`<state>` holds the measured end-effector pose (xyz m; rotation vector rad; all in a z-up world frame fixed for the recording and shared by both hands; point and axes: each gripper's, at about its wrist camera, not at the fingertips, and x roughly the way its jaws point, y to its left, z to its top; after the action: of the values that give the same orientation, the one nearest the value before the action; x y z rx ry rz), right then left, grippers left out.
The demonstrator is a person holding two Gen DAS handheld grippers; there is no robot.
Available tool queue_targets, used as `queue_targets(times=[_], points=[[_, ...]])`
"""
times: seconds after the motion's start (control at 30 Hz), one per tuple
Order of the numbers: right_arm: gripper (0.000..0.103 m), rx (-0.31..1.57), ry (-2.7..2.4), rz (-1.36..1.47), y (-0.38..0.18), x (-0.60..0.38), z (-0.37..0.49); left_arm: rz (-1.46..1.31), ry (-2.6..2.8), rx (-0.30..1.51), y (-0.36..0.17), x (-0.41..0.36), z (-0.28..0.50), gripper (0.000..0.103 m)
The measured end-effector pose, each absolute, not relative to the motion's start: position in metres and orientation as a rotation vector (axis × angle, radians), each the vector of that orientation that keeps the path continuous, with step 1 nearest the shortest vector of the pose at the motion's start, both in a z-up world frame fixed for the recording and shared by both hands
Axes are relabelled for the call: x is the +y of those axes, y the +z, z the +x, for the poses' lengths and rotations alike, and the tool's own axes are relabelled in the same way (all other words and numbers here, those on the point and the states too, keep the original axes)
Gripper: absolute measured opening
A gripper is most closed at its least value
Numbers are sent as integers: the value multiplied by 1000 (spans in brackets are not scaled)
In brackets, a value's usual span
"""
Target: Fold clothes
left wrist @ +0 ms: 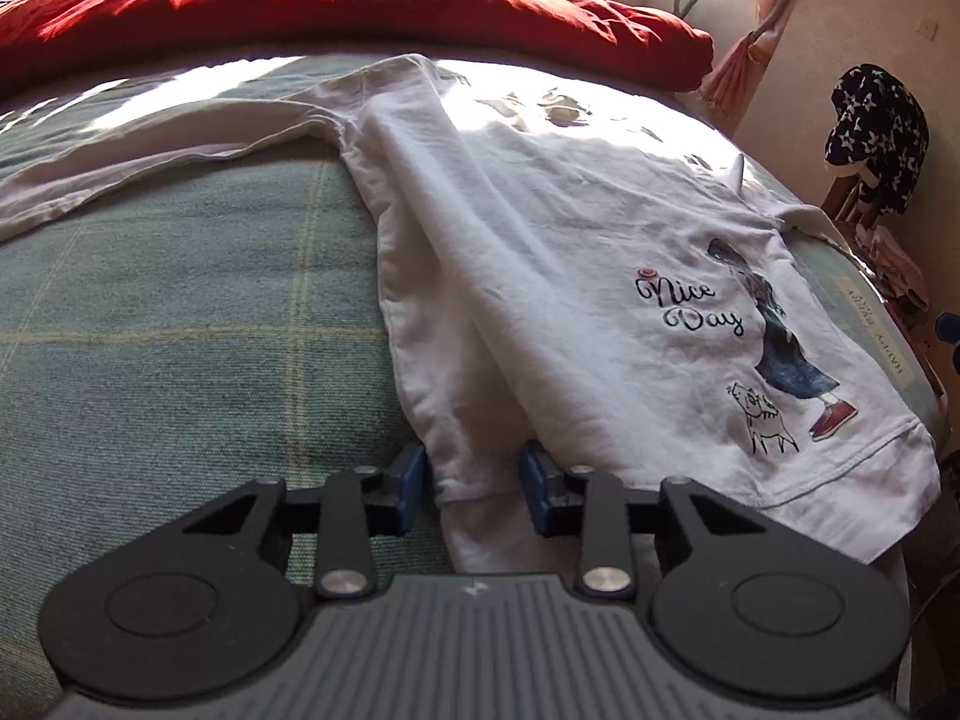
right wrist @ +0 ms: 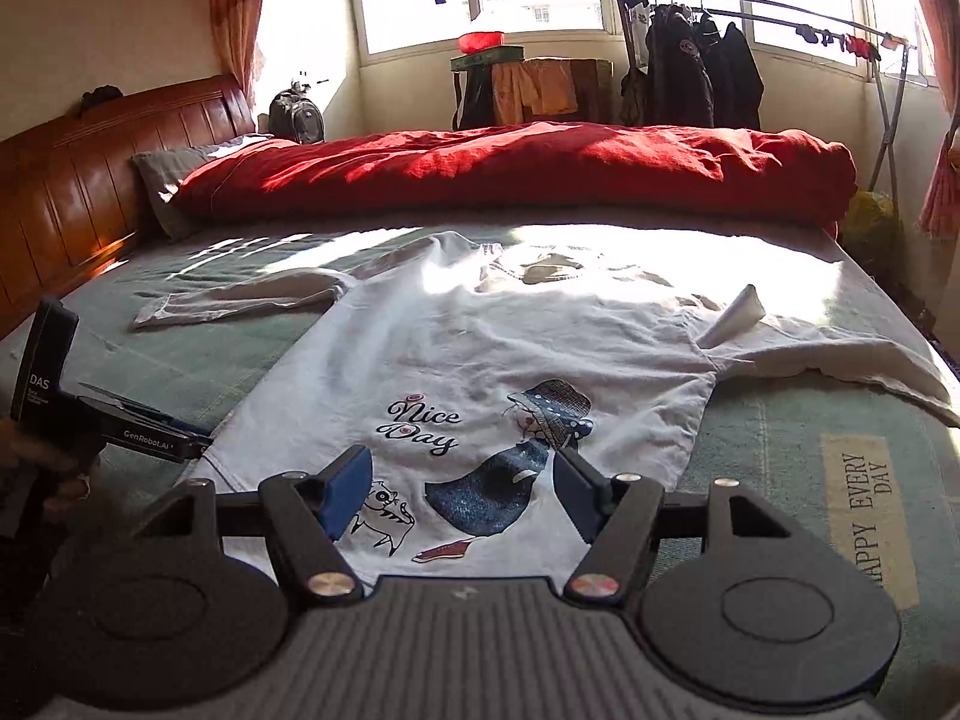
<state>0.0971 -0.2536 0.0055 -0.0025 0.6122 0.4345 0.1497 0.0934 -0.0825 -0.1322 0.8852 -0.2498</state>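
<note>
- White long-sleeved shirt [right wrist: 480,348], "Nice Day" print up, spread flat on green checked bedspread [right wrist: 798,438]; one sleeve out to each side.
- Left gripper [left wrist: 474,480] at shirt's lower left hem corner; blue pads [left wrist: 410,483] set on either side of a bunched fold, apparently pinching it, though contact not clear.
- Right gripper [right wrist: 462,495] above lower print, jaws wide, nothing between them.
- Red duvet [right wrist: 510,174] heaped along far side of bed.
- Wooden headboard [right wrist: 78,180] at left.
- Clothes rack [right wrist: 720,60] by window, dark jackets hanging.
</note>
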Motion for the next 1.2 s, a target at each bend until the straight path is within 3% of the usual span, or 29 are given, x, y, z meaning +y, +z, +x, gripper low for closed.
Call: queue_targets(times=[0.13, 0.43, 0.77, 0.87, 1.03, 1.2], points=[[73, 639, 405, 16, -6, -261, 102, -159, -240, 840, -67, 101, 140, 6], [74, 641, 369, 65, -12, -271, 109, -154, -180, 720, -10, 140, 106, 5], [74, 662, 349, 70, -18, -273, 116, -243, -85, 846, -44, 178, 99, 6], [75, 665, 346, 65, -18, -273, 116, -268, -87, 816, -37, 183, 104, 16], [78, 678, 331, 75, -20, -275, 118, -269, -126, 741, -11, 184, 121, 43], [88, 698, 320, 75, -22, -276, 124, -299, -161, 715, 4, 185, 150, 59]])
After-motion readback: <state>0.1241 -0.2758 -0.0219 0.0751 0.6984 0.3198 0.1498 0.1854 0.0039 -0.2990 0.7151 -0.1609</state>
